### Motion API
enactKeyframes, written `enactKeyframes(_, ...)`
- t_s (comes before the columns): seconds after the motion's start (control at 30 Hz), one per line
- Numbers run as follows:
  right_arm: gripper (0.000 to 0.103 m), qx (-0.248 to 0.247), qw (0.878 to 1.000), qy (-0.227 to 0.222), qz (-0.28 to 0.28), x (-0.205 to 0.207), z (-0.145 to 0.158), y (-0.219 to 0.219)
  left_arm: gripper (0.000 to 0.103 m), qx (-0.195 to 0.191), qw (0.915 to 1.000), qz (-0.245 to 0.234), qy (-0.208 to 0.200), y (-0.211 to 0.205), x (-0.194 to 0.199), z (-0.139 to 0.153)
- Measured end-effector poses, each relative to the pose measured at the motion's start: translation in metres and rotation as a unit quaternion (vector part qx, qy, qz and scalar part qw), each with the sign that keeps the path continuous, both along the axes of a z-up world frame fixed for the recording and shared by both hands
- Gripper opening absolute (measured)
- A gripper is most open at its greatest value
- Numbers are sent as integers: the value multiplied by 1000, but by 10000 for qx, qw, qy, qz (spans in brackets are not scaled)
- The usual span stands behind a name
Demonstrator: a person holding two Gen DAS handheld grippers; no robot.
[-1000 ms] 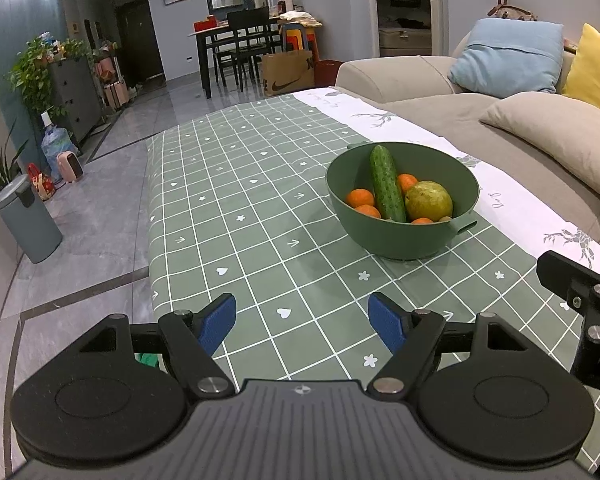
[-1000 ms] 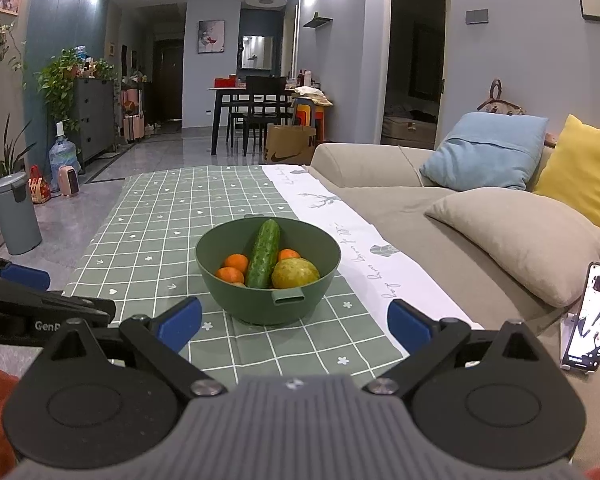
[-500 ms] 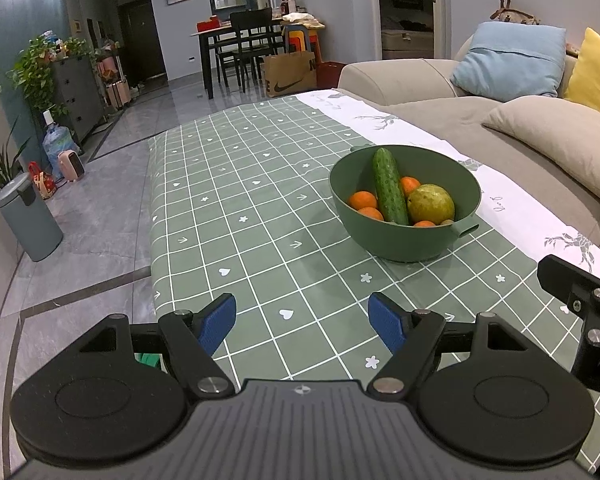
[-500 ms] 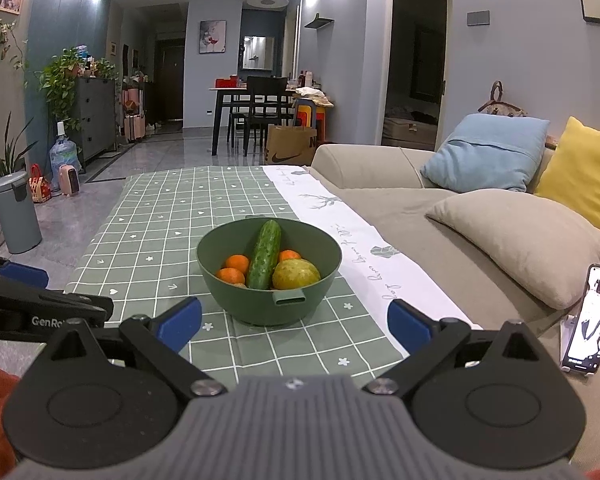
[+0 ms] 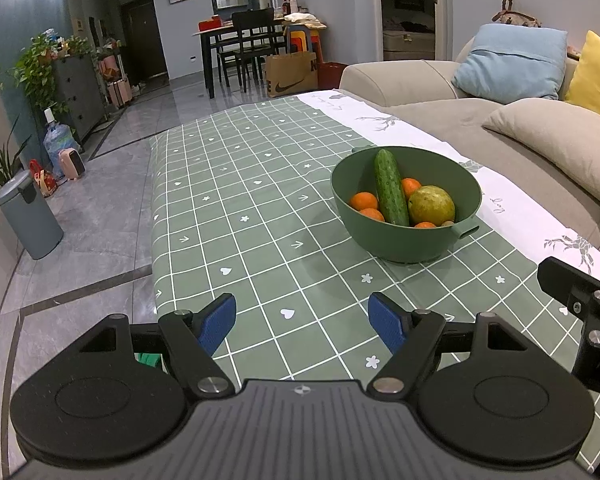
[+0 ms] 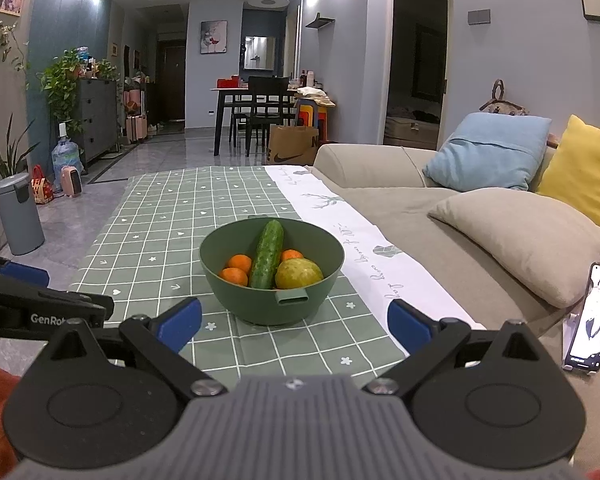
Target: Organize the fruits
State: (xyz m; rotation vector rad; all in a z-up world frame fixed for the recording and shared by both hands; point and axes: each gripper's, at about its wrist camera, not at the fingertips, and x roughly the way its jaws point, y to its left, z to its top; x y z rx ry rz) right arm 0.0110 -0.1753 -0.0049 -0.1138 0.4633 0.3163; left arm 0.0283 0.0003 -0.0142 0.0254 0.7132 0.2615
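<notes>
With both grippers' fingers apart and empty, a clumsy grab could tip the cucumber (image 6: 267, 254) from the green bowl (image 6: 236, 300)

Your bowl (image 6: 320, 280) looks like matt green plastic, smooth. Cucumber (image 6: 267, 254) skin is bumpy with a slight sheen; oranges (image 6: 240, 262) finely dimpled; the yellow-green fruit (image 6: 299, 274) dull and speckled. The cloth (image 5: 236, 200) under it is a smooth green checked sheet, creased near your grippers, with a white printed strip. Your left gripper (image 5: 302, 322) and right gripper (image 6: 294, 320) are matt black plastic with ribbed grey housing, shiny metal screws, textured blue pads (image 5: 384, 322). Sofa (image 6: 400, 204) and cushions are soft woven fabric. Floor (image 5: 100, 216) is glossy grey tile. Bin (image 6: 18, 212) is matt grey. Phone (image 6: 592, 316) screen is glossy.
</notes>
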Motion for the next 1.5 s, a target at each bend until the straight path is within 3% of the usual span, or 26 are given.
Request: enactKeyframes(1.5,95,22,10000,52,0,0,-2,2,88,-18,10000,33,-15,-2,0,3)
